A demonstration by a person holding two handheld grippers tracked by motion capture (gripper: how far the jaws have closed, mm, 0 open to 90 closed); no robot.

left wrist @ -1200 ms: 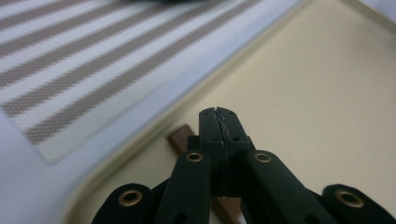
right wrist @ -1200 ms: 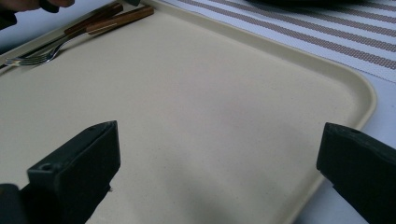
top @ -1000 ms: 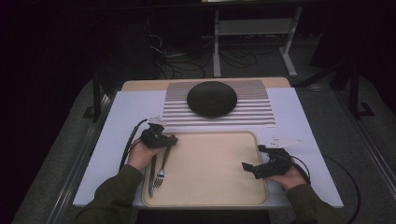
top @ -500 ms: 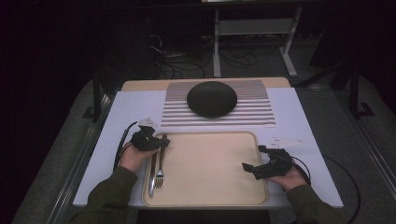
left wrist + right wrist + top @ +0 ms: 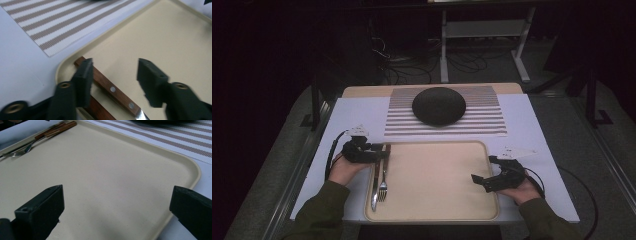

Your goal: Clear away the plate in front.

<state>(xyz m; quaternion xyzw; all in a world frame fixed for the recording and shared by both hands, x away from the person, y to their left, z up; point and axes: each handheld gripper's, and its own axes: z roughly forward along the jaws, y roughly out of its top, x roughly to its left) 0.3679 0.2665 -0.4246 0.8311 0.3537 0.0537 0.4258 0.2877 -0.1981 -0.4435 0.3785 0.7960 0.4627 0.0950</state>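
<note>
My left gripper (image 5: 113,82) has just been opening, its jaws apart over the wooden-handled steel knife (image 5: 110,88), which lies beside the fork (image 5: 383,172) at the beige plastic tray's (image 5: 437,200) left edge.

Dark domed bowl (image 5: 439,105) upside down on striped placemat (image 5: 492,120); white table cover (image 5: 537,130) beneath.

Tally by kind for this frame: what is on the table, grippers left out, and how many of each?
Knife: 1
Fork: 1
Tray: 1
Striped mat: 1
Dark bowl, upside down on the mat: 1
Total: 5
</note>
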